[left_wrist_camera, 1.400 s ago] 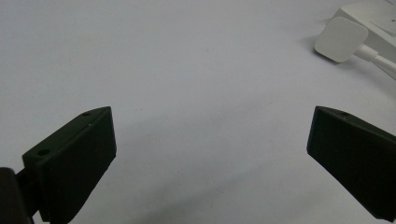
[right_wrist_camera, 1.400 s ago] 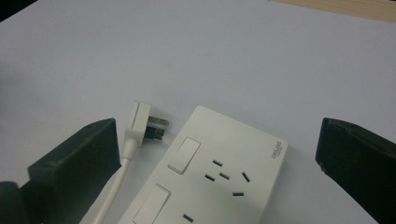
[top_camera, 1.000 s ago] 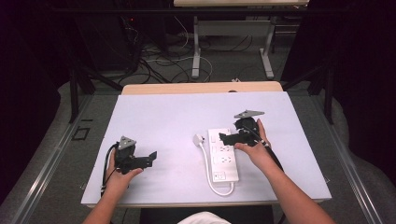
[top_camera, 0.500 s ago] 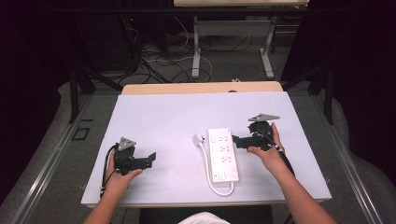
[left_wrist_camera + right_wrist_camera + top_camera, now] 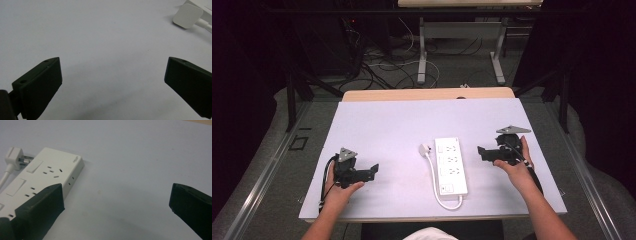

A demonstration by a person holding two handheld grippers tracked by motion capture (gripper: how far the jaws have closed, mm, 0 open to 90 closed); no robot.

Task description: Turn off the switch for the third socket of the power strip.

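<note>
The left gripper (image 5: pixel 373 170) is held low over the table (image 5: pixel 387 125) near its front left corner, its jaws spread wide with nothing between them; in the left gripper view (image 5: pixel 112 82) only bare white surface is seen in the gap, with the plug (image 5: pixel 187 15) well beyond the far jaw. The right gripper (image 5: pixel 482 151) is held just right of the strip (image 5: pixel 450 165), its jaws likewise wide apart and empty; in the right gripper view (image 5: pixel 116 205) the strip (image 5: pixel 42 182) is seen behind one jaw, apart from it. The strip is laid flat right of the table's middle, lengthwise front to back, sockets upward. Its cord (image 5: pixel 437 187) is looped from the near end up the left side to the plug (image 5: pixel 425 149), which is lying just beside the strip's far left corner.
</note>
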